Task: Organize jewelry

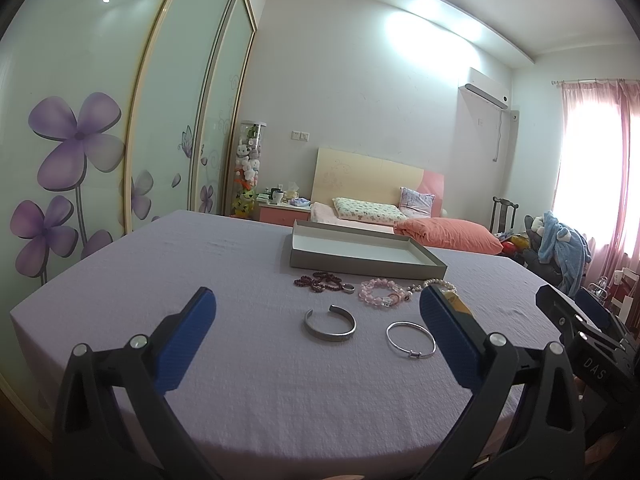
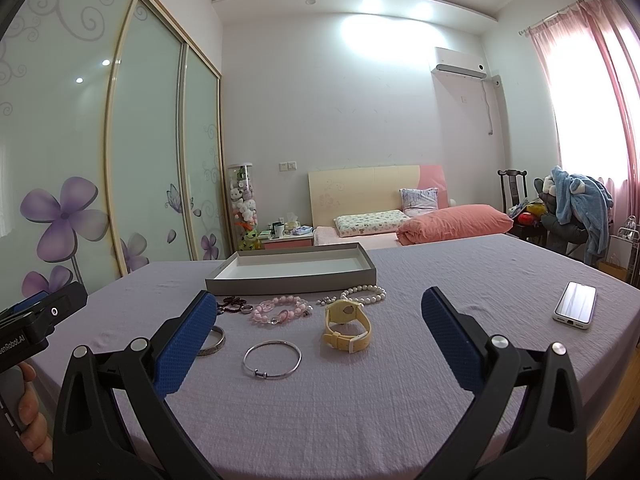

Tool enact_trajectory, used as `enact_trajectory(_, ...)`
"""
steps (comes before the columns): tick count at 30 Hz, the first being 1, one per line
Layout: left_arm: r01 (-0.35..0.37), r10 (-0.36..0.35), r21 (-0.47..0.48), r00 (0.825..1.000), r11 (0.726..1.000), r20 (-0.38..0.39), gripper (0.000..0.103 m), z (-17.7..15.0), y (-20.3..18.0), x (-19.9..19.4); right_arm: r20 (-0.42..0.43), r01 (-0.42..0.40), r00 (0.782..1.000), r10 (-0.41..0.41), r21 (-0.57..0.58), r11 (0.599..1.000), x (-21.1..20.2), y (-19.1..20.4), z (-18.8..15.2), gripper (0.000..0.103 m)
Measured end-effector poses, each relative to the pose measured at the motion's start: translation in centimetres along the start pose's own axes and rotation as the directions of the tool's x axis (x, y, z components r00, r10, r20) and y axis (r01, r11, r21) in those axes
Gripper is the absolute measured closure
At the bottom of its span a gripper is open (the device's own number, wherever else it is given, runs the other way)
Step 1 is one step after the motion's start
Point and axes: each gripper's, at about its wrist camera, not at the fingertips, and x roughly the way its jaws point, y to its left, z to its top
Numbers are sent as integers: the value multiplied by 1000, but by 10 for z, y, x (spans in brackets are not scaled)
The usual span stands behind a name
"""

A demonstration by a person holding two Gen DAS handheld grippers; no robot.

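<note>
Hovering wide open, empty, both: left gripper [image 1: 318, 334] over cuff [image 1: 330, 323], right gripper [image 2: 316, 334] over bangle [image 2: 272, 359]. Jewelry loose on surface [image 2: 460, 280] before tray [image 2: 292, 276]. Cuff half hidden in right view.
</note>
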Motion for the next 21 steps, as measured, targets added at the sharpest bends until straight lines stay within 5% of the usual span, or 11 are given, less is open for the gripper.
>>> enact_trajectory(21,1,-1,0,1000,1000,-1,4,1,-4,-3,-7,-4,1000,4,3,1000,-2,0,-2,2)
